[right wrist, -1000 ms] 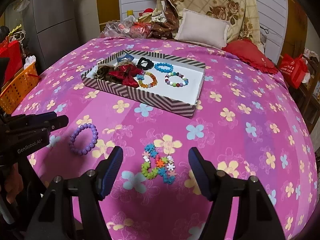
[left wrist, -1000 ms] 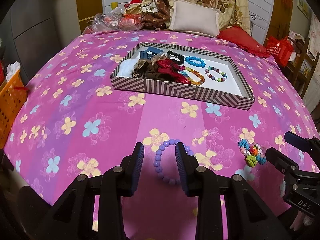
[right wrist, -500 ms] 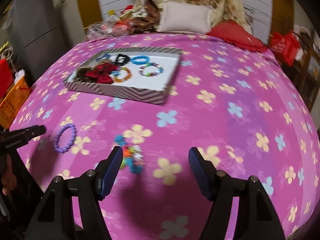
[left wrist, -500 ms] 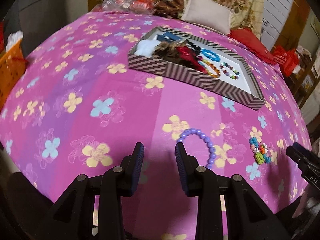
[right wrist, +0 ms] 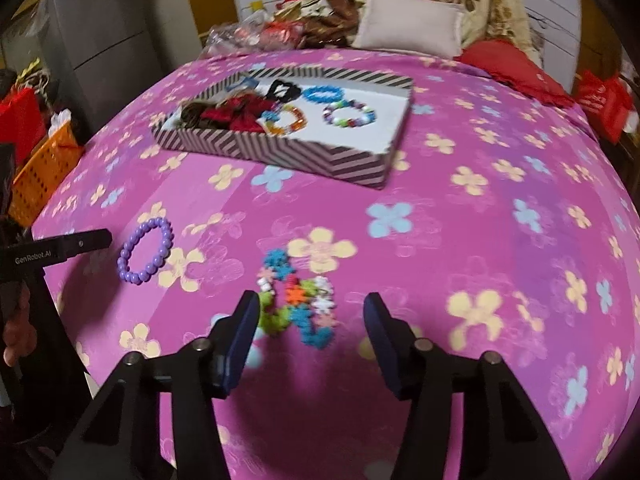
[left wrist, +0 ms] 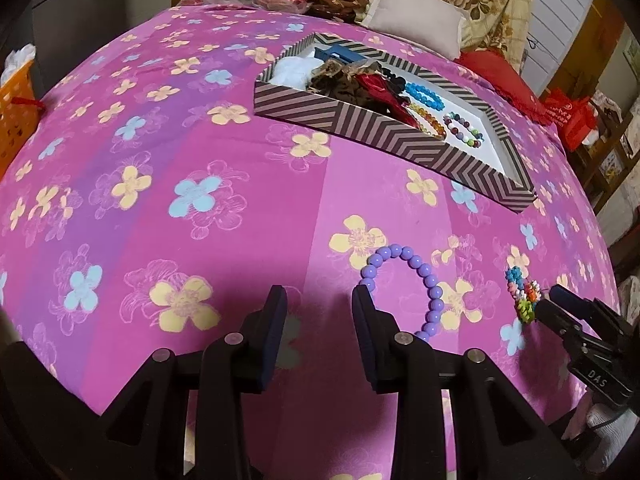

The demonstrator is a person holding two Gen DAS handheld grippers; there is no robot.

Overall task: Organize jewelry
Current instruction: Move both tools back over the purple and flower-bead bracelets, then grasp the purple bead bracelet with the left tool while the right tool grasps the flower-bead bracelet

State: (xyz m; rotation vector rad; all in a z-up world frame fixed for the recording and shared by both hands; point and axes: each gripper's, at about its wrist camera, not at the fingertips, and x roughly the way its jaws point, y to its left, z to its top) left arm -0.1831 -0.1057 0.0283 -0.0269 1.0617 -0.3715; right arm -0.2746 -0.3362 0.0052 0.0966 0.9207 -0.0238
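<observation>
A purple bead bracelet (left wrist: pixel 394 249) lies on the pink flowered bedspread, just right of my left gripper (left wrist: pixel 319 294). That gripper is open with only cloth between its fingers, and its right finger hides the bracelet's near end. A multicoloured flower-bead bracelet (right wrist: pixel 296 300) lies between the jaws of my right gripper (right wrist: pixel 311 302), which are closing. The pads stand clear of it on the right and close to it on the left. The striped tray (right wrist: pixel 280 152) farther back holds several bracelets and hair ties. The purple bracelet (right wrist: pixel 160 222) also shows at the left of the right wrist view.
An orange basket (left wrist: pixel 16 112) stands off the bed's left side. Pillows (left wrist: pixel 412 20) and bags of clutter line the back, and a red bag (left wrist: pixel 572 116) sits at the right. The bed's near edge runs just under both grippers.
The left gripper swung left, so the purple bracelet went from between its jaws to beside the right finger. The right gripper sank over the flower bracelet and its jaws narrowed.
</observation>
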